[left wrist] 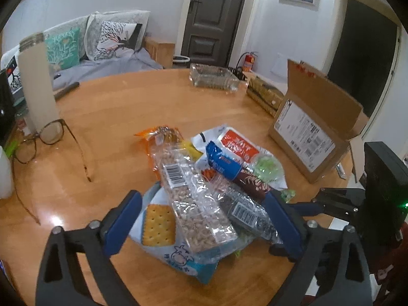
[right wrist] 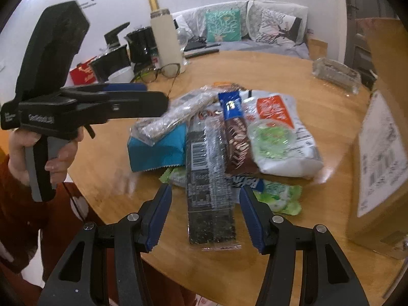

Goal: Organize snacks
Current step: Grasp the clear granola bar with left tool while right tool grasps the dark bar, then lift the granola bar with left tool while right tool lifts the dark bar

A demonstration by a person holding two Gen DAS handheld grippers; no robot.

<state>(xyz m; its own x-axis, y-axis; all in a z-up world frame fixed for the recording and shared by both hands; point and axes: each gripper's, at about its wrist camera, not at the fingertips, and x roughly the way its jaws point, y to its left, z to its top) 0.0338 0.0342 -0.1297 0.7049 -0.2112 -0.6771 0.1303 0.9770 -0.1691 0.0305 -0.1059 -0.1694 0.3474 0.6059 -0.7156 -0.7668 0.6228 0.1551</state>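
Round and wooden, the orange-brown worktop (left wrist: 114,107) carries a loose heap of crinkly plastic snack packets (left wrist: 204,168) at its centre, with an open brown cardboard box (left wrist: 306,137) at about two o'clock of the heap. The packets look light, soft and slippery, liable to slide off one another; the long dark seaweed-like bar in clear wrap (right wrist: 210,191) seems stiffest and best pinched across its narrow width. The right gripper (right wrist: 205,218) stands half-open astride that bar, apparently not pressing it. The left gripper (left wrist: 204,219) is spread wide over the clear packet of puffed grain (left wrist: 196,204), holding nothing. Only the left view shows the yellow square cracker packet (left wrist: 158,225); only the right view shows the person's hand (right wrist: 46,153) on the left handle.
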